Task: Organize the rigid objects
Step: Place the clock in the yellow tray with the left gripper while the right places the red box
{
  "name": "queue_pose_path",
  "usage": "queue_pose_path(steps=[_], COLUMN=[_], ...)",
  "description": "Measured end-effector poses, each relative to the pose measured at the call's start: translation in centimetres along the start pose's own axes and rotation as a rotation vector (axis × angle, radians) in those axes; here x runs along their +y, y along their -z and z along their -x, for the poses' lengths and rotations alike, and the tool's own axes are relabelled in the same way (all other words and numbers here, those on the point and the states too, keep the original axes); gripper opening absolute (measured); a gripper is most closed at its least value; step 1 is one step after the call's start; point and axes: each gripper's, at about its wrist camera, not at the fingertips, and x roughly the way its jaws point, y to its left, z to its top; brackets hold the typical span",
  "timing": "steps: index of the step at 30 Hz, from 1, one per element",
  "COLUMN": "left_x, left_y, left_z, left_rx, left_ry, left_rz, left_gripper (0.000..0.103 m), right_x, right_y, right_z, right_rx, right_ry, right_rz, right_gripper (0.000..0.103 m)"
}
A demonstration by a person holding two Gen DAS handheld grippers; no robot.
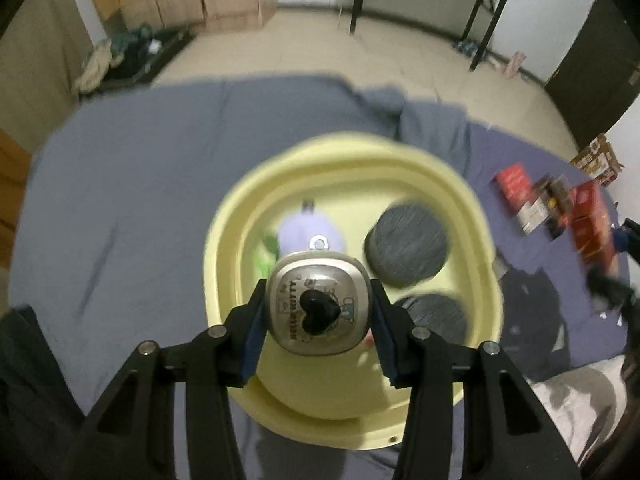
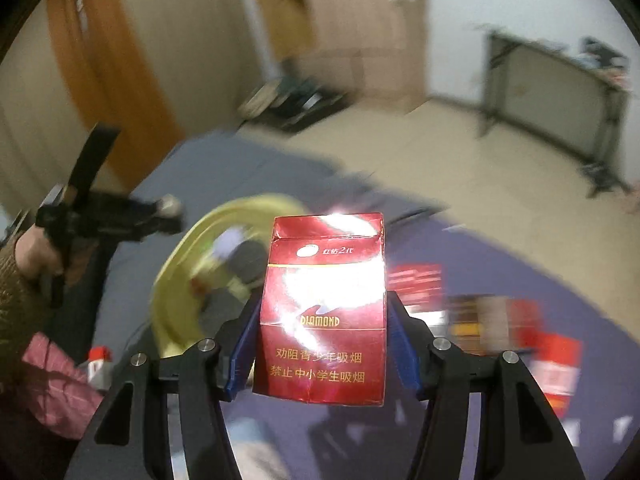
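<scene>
My left gripper (image 1: 319, 312) is shut on a rounded silver metal tin (image 1: 318, 304) with a black heart knob, held above a pale yellow basin (image 1: 460, 208). The basin holds two grey round discs (image 1: 406, 240), a lilac item (image 1: 298, 230) and something green. My right gripper (image 2: 322, 328) is shut on a red Diamond cigarette box (image 2: 324, 312), held upright above the bed. In the right wrist view the basin (image 2: 176, 264) lies to the left, with the left gripper (image 2: 120, 216) over it.
A blue-grey sheet (image 1: 140, 184) covers the bed. Several red and dark boxes (image 1: 552, 208) lie on it at the right; they also show in the right wrist view (image 2: 500, 320). A pink cloth (image 2: 52, 384) lies at the left. Beyond are floor, cardboard boxes and a black-legged table (image 1: 480, 0).
</scene>
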Motion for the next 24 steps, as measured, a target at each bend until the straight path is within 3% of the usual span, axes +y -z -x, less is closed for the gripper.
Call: queue_pose_path(steps=[3, 8, 15, 17, 18, 19, 20, 22, 24], left_x=[0.1, 1.0, 0.6, 1.2, 1.5, 1.4, 1.3, 1.3, 0.0], left_y=[1.7, 2.9, 2.6, 2.7, 2.6, 2.5, 2.3, 1.3, 0.3], left_z=[-2.9, -6.8, -7.0, -5.8, -5.8, -5.0, -3.7, -1.8, 0.6], left_rx=[0.061, 0.085, 0.071, 0.053, 0.042, 0.026, 0.000, -0.034, -0.073], left_ry=[0.021, 0.030, 0.046, 0.067, 0.082, 0.094, 0.093, 0.091, 0.086], left_rz=[0.000, 0.049, 0.045, 0.059, 0.068, 0.076, 0.088, 0.093, 0.075], left_gripper=[0.049, 0.049, 0.050, 0.061, 0.073, 0.084, 0.087, 0.095, 0.102], right_x=[4.3, 6.4, 6.7, 6.5, 6.3, 6.1, 5.5, 4.5, 3.4], right_y=[0.0, -1.3, -1.0, -0.8, -1.0, -1.2, -1.0, -1.4, -1.1], right_z=[-6.1, -13.5, -16.4, -16.3, -16.0, -15.4, -14.1, -11.6, -8.6], right_rx=[0.093, 0.175, 0.171, 0.181, 0.174, 0.158, 0.145, 0.088, 0.040], right_ry=[-0.019, 0.008, -0.015, -0.022, -0.018, -0.017, -0.014, -0.006, 0.002], right_rz=[0.035, 0.025, 0.002, -0.003, -0.007, -0.004, -0.005, -0.030, -0.071], right_gripper=[0.058, 0.058, 0.058, 0.063, 0.067, 0.080, 0.092, 0.103, 0.103])
